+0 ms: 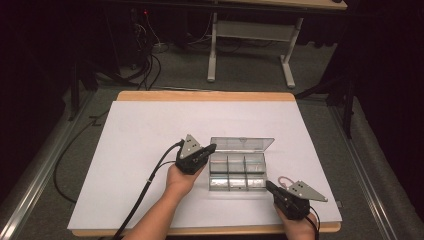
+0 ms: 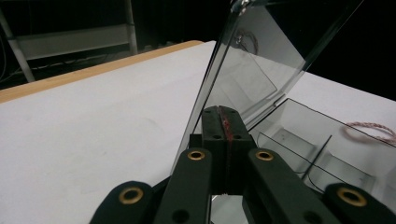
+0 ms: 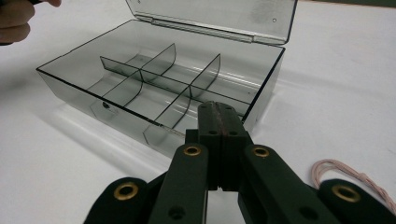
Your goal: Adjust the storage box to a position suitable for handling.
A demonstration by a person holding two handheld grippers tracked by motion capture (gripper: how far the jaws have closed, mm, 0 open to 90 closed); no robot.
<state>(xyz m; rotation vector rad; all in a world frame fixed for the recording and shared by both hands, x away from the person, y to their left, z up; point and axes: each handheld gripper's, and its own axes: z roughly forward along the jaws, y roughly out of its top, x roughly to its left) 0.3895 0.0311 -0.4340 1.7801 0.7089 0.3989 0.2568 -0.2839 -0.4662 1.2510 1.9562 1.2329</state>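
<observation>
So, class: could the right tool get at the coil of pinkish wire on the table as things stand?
Probably yes. The wire coil lies on bare white table just beside the right tool, outside the open box, with nothing between them. The tool's jaws are shut, so they must open first.

One clear compartment box (image 1: 237, 171) with six compartments, one coiled cord (image 1: 285, 180), two tongs, one table (image 1: 150, 130)

Light falls from above onto the white surface (image 1: 150, 150), which is evenly bright, while the room around it sinks into near black. The high view is soft and slightly grainy, with faint shadows. In the left gripper view the clear lid (image 2: 261, 60) carries pale reflections, and the black jaws at the bottom are a little blurred. In the right gripper view the clear box (image 3: 159, 84) is sharp and casts a soft grey shadow.
</observation>
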